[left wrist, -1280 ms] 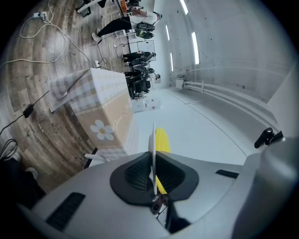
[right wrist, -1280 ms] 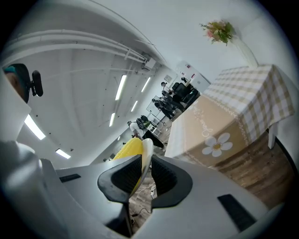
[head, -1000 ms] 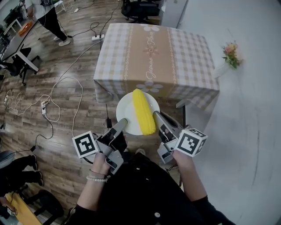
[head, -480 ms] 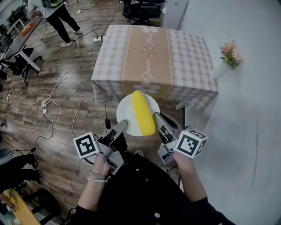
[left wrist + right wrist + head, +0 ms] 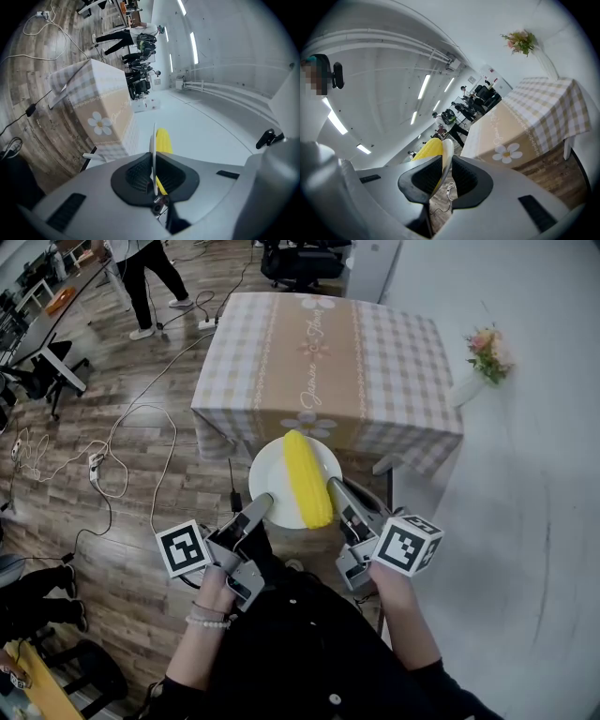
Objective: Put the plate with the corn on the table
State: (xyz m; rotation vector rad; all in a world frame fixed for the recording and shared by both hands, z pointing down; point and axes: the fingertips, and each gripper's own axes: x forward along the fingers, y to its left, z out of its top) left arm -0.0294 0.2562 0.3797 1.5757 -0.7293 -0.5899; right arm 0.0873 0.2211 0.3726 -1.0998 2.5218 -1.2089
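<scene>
Plate (image 5: 270, 474): white and round, held up in the air between the two grippers. It is just in front of the counter's near side, not resting on it.
Corn (image 5: 307, 479): one yellow cob lying along the middle of the plate, its tip pointing toward the counter.
Left gripper (image 5: 262, 503): jaws clenched on the plate's left rim, with the thin white edge standing between the black pads.
Right gripper (image 5: 336, 489): jaws clenched on the plate's right rim, with the cob showing just beyond the pads.
Counter (image 5: 328, 352): square, draped to the sides in a beige checked cloth. The cloth has a tan centre band and daisy prints.
Flowers (image 5: 490, 351): a small pink and orange bunch against the white wall, to the right of the counter.
Floor (image 5: 75, 521): brown wood planks.
Cables (image 5: 122, 451): white and black leads looping over the planks to the left of the counter.
Person (image 5: 145, 273): standing in dark trousers, well beyond the counter's far left corner.
</scene>
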